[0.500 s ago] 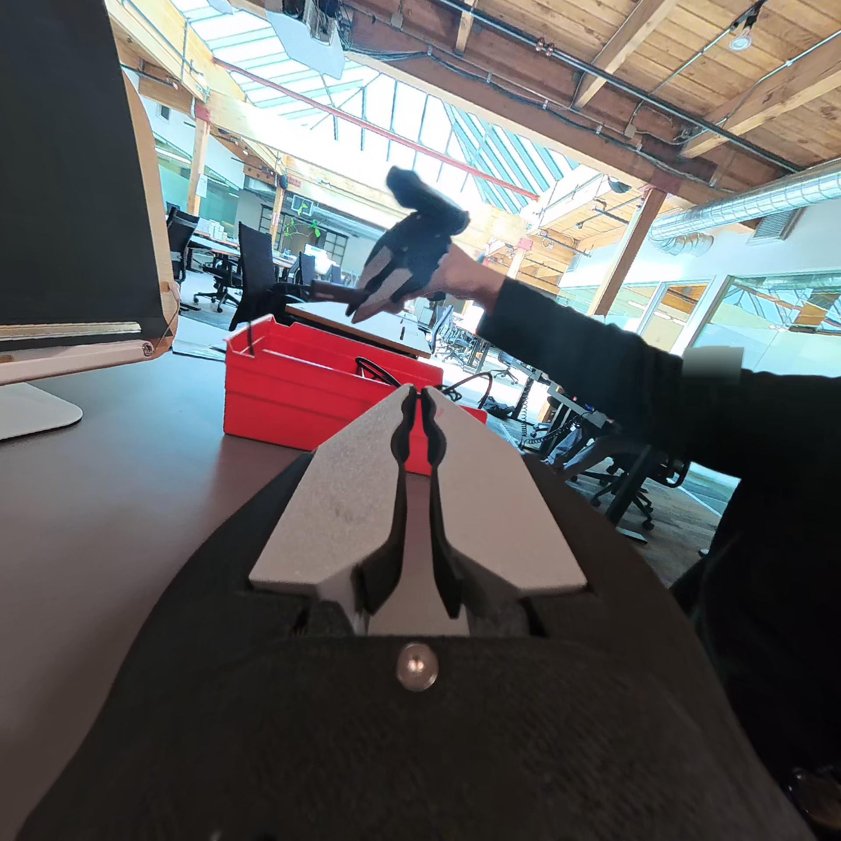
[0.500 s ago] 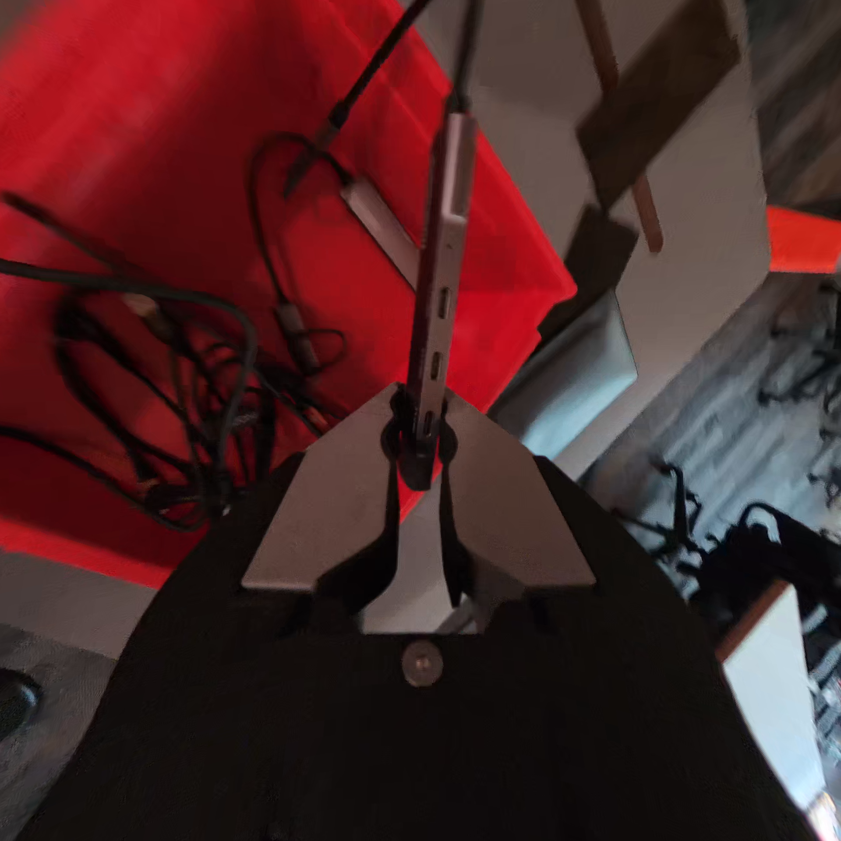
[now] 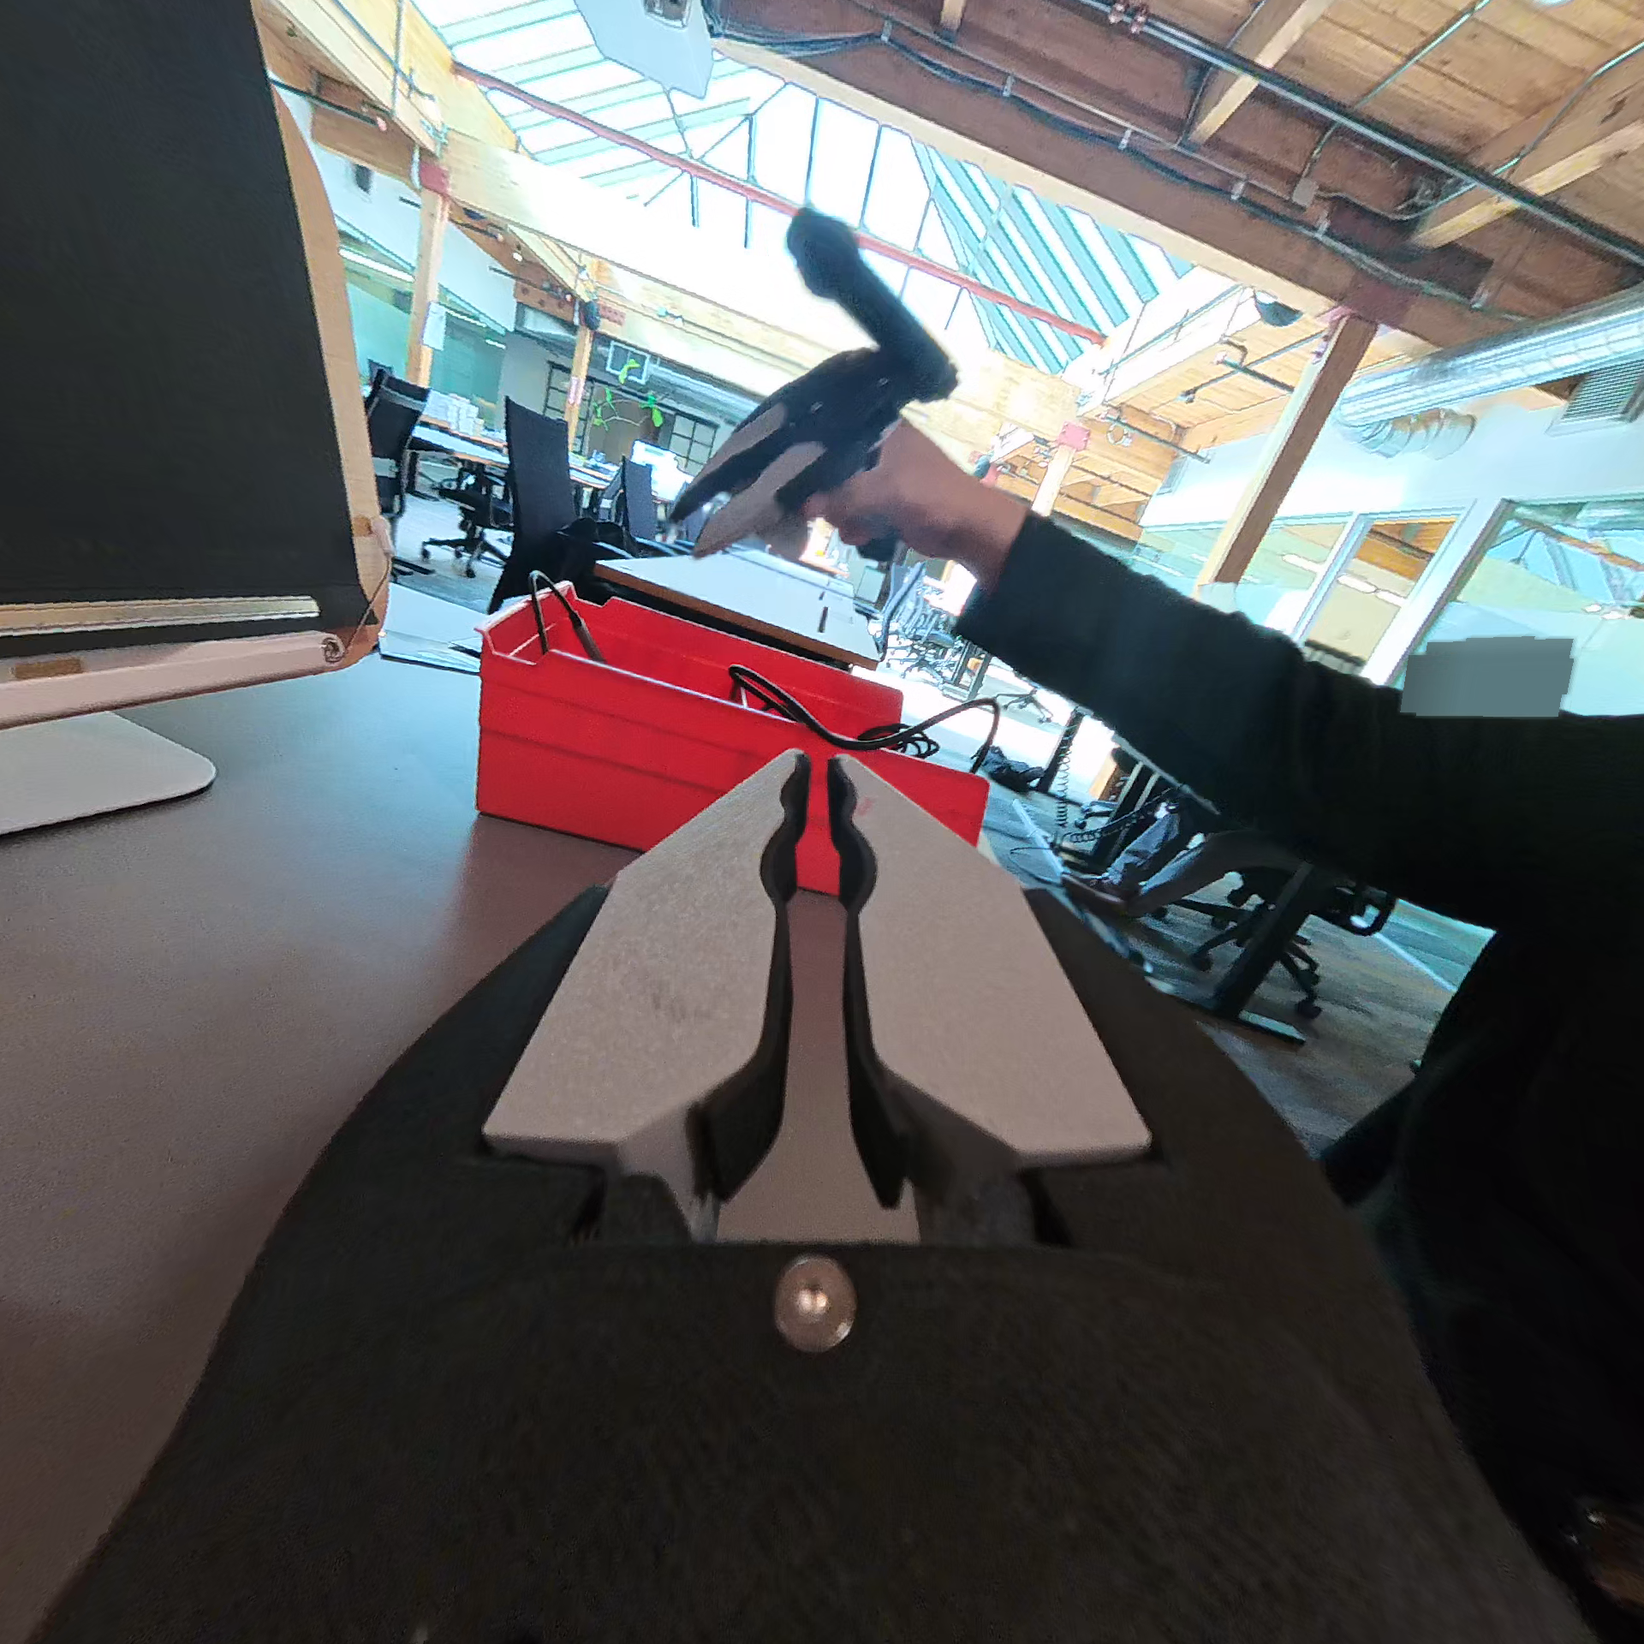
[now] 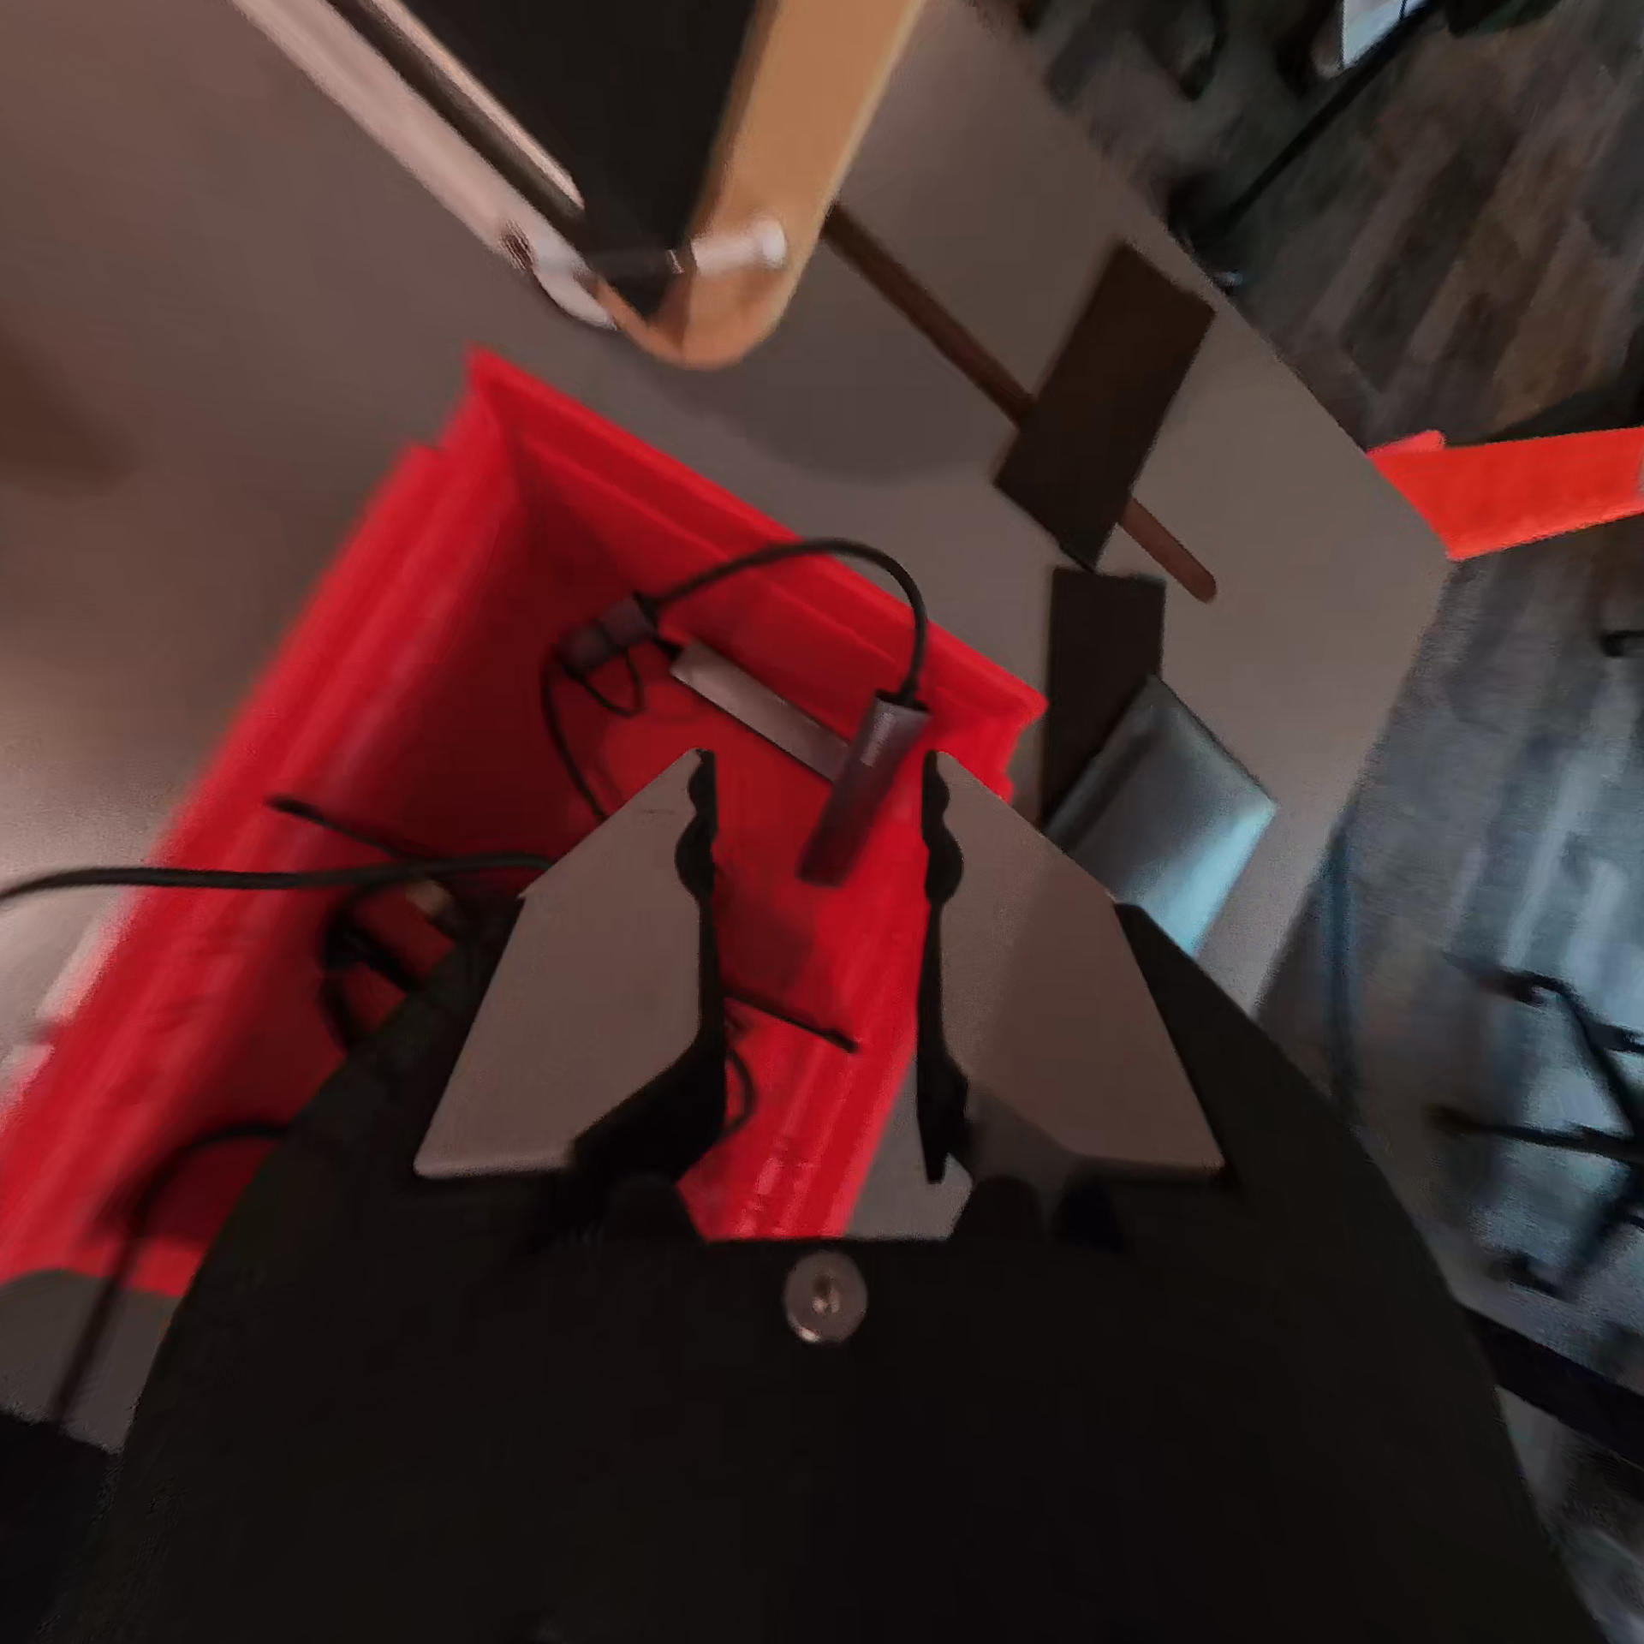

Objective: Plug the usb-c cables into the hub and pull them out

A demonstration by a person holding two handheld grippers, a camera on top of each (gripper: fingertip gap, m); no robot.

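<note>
Above the red bin [image 4: 427, 712], right gripper [image 4: 814, 805] hangs with fingers spread wide, gripping nothing. Grey hub [image 4: 867, 792] sits inside the bin near its far corner, tilted, seemingly in mid-air; blur makes that uncertain. Second hub [image 4: 756, 703] lies just behind it, black cables [image 4: 267, 881] tangled at the bin's near end. Left gripper [image 3: 817, 783], before the bin, is nearly closed and empty, low over the table [image 3: 222, 934].
</note>
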